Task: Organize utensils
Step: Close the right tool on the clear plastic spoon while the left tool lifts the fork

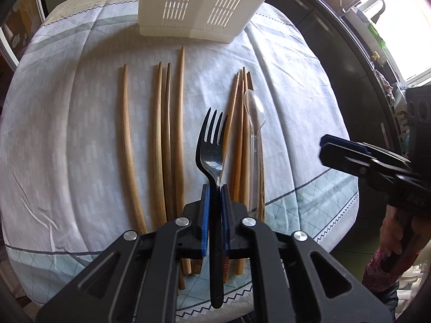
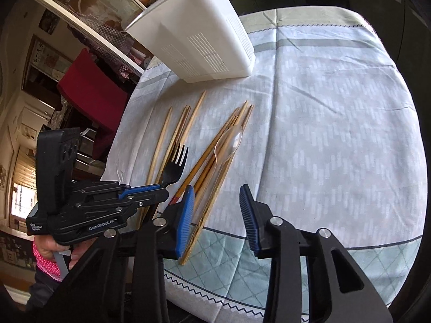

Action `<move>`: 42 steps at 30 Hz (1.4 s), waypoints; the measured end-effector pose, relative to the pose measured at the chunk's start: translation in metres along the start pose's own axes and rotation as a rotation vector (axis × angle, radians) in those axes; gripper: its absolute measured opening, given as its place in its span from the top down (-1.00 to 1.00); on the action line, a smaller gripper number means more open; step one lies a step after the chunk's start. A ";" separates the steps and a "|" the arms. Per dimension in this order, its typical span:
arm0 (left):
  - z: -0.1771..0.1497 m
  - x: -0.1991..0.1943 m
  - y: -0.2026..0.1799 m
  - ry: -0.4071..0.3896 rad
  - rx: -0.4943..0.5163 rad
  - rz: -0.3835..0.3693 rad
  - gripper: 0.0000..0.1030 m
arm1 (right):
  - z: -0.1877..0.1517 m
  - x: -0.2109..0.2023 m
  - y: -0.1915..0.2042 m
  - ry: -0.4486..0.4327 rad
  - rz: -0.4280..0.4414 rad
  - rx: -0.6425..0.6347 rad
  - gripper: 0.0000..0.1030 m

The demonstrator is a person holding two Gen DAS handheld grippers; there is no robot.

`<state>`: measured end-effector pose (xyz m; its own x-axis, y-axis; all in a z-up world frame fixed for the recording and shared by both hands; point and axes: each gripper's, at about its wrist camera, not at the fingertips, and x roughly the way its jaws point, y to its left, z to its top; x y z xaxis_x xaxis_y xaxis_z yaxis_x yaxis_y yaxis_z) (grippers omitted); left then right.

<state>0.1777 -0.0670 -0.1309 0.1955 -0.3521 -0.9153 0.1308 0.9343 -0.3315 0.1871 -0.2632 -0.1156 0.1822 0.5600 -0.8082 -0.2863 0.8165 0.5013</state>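
Observation:
My left gripper point(image 1: 215, 191) is shut on a black fork point(image 1: 212, 145) by its handle and holds it above the table, tines pointing away. It shows in the right wrist view point(image 2: 159, 188) with the fork point(image 2: 175, 167). Several wooden chopsticks point(image 1: 161, 140) lie on the cloth, a second bunch point(image 1: 239, 140) beside a clear plastic spoon point(image 1: 254, 113). A white slotted utensil holder point(image 1: 199, 2) stands at the far edge. My right gripper point(image 2: 216, 202) is open and empty above the near ends of the chopsticks point(image 2: 215, 158) and spoon point(image 2: 230, 141).
The table carries a pale blue patterned cloth point(image 2: 336, 123). The holder point(image 2: 199, 35) stands at its far left in the right wrist view. A dark cabinet and window point(image 1: 363, 40) lie to the right. A red chair point(image 2: 91, 88) stands beyond the table's left edge.

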 end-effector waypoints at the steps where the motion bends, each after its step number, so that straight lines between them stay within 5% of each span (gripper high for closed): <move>1: -0.001 -0.002 0.000 -0.010 0.005 -0.002 0.84 | 0.004 0.007 0.000 0.013 0.002 0.013 0.44; 24: -0.020 -0.032 0.002 -0.088 0.075 -0.014 0.84 | 0.059 0.080 -0.008 0.087 -0.057 0.212 0.35; 37: -0.022 -0.037 0.005 -0.097 0.076 -0.013 0.84 | 0.056 0.058 0.006 0.025 -0.050 0.148 0.93; 42: -0.021 -0.040 0.002 -0.110 0.081 -0.007 0.84 | 0.054 0.058 0.013 0.023 -0.059 0.127 0.93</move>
<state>0.1501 -0.0498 -0.0997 0.2995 -0.3670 -0.8807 0.2096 0.9258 -0.3145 0.2451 -0.2120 -0.1392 0.1733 0.5084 -0.8435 -0.1541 0.8599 0.4866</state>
